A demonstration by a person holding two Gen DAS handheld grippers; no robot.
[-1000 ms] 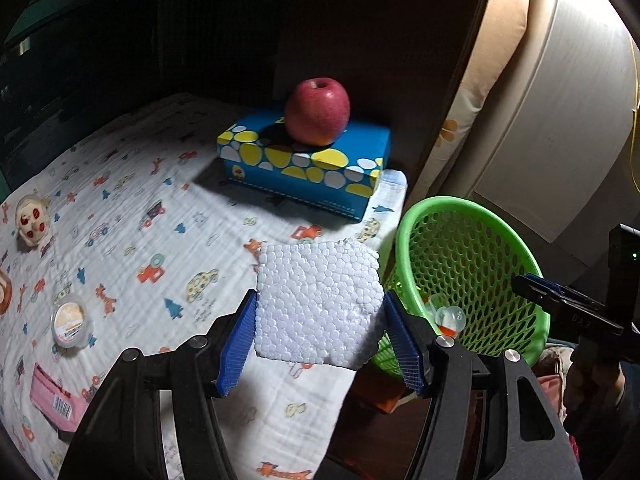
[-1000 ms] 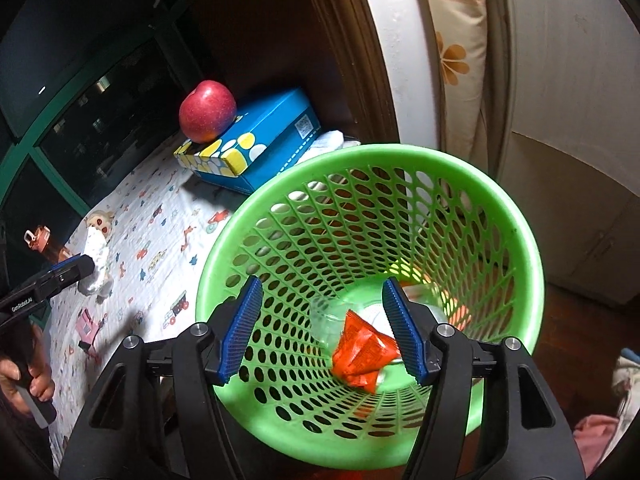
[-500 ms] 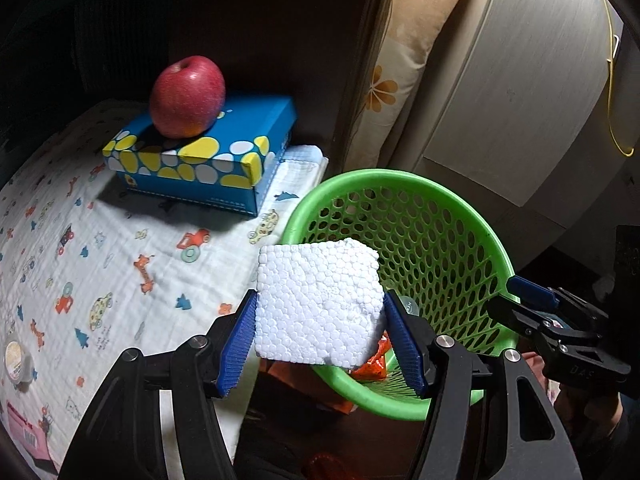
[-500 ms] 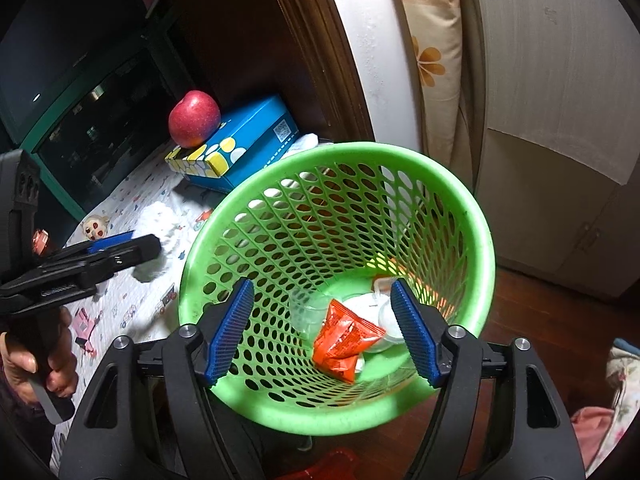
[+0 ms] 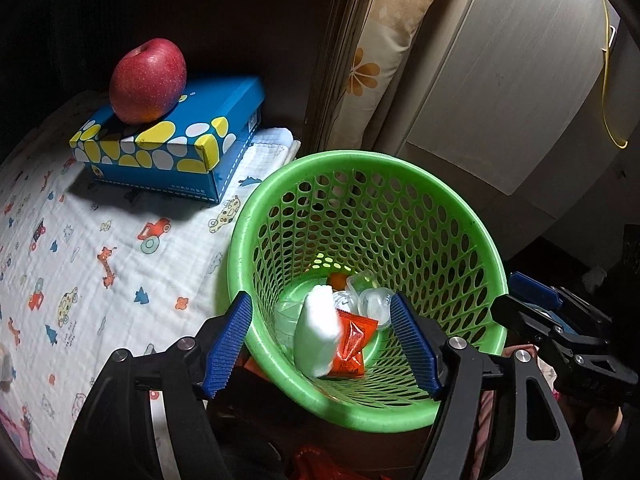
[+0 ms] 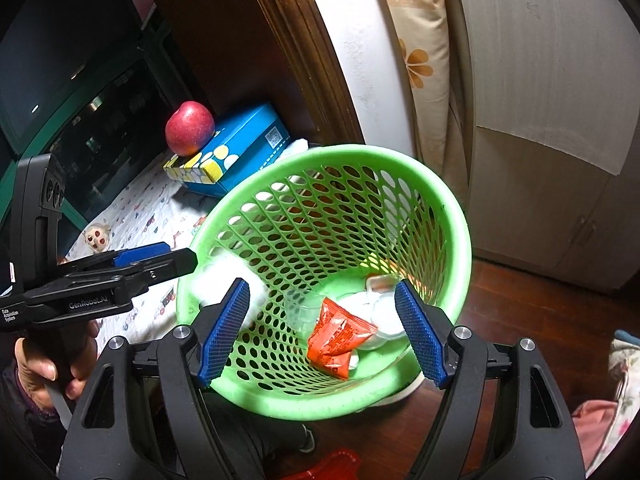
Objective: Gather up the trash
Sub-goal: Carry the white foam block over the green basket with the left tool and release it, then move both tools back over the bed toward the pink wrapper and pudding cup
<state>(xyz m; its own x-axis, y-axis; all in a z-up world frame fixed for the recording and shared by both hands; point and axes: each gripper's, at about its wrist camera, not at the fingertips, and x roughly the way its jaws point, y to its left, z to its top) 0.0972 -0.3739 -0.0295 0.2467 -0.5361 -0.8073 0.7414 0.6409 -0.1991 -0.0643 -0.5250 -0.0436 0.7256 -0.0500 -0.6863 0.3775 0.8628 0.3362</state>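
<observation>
The green mesh basket [image 5: 400, 184] stands beside the bed, with an orange-red packet [image 5: 352, 344] and clear plastic cups [image 5: 372, 304] at its bottom. A white foam piece [image 5: 316, 332] is blurred inside the basket, free of any pad. My left gripper [image 5: 320, 300] hangs over the near rim, its jaws opening with nothing pressed between them. In the right wrist view the foam [image 6: 228, 280] shows just below the left gripper [image 6: 176, 258]. My right gripper [image 6: 322, 285] stands open above the basket [image 6: 460, 216], holding nothing, and the packet [image 6: 336, 332] lies beneath it.
A red apple [image 5: 148, 80] rests on a blue and yellow box [image 5: 168, 152] on the printed cloth [image 5: 100, 264]. A small doll figure [image 6: 96, 236] lies further back. A flowered pillow [image 5: 372, 64] and a pale cabinet [image 5: 500, 80] stand behind the basket.
The left gripper carried the foam from over the cloth to above the basket, then let go; the foam dropped in. The right gripper's jaws widened and it drew back slightly.
</observation>
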